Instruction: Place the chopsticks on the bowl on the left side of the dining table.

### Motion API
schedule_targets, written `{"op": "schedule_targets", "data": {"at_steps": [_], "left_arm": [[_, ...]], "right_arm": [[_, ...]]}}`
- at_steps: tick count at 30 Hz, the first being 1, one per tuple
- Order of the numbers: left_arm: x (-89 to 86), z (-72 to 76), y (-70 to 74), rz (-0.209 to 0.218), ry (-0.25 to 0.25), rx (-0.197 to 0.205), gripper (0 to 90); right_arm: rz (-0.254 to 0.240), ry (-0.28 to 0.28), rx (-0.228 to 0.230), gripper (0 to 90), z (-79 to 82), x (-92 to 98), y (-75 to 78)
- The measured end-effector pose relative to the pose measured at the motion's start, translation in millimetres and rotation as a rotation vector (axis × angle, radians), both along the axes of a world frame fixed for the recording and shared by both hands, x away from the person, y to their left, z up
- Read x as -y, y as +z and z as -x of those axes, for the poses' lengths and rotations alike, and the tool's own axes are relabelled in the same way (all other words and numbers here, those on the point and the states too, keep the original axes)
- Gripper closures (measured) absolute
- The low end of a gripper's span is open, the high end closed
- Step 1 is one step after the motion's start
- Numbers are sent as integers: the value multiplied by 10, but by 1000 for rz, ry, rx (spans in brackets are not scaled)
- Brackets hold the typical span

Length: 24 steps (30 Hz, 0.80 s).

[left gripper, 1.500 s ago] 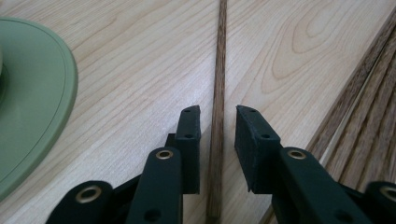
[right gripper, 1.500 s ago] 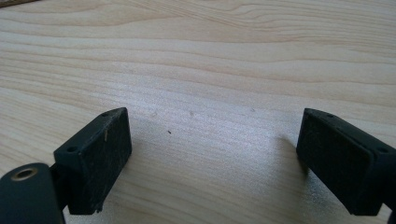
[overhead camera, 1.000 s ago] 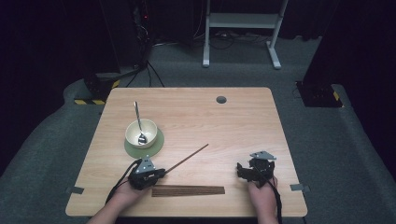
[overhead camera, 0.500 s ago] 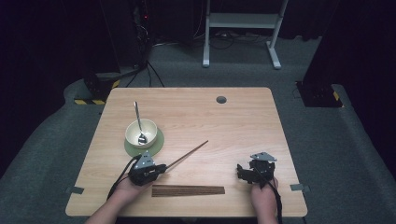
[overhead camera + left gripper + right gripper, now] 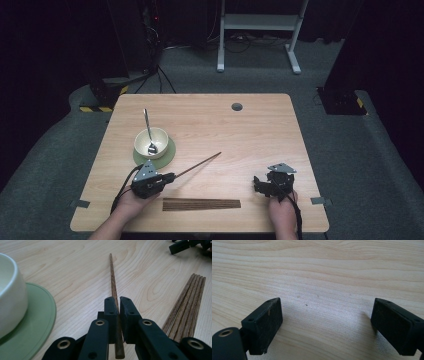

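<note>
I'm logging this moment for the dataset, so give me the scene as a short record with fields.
left gripper: shut on a single chopstick, tip pointing away over the table
right gripper: open, nothing between the jaws, low over bare wood
chopstick bundle: lying flat near the front edge, between the two hands
bowl: cream, standing on a green coaster
spoon: in the bowl, handle leaning up and away

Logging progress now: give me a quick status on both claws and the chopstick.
Left claw shut on single chopstick. Right claw open, over bare table. Nothing blocking; bowl and chopstick bundle alongside.
</note>
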<state>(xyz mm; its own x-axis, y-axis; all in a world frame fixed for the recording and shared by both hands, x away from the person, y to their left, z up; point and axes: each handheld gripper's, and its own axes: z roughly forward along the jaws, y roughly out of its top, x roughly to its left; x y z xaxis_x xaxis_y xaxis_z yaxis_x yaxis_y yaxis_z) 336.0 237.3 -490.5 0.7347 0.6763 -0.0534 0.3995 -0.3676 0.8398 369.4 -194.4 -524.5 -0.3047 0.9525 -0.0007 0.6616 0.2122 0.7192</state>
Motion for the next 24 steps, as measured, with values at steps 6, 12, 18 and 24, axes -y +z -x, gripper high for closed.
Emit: {"op": "schedule_targets", "data": {"at_steps": [6,12,18,24], "left_arm": [[-77,20,67,41,13,30,839],[-122,-12,144,83,7,59,839],[-150,31,181,114,22,80,839],[-214,44,220,134,27,101,839]], "right_arm": [[-1,3,-5,101,-2,0,5],[-1,3,-5,102,-2,0,5],[7,13,0,104,8,6,5],[3,23,-24,103,19,8,20]]}}
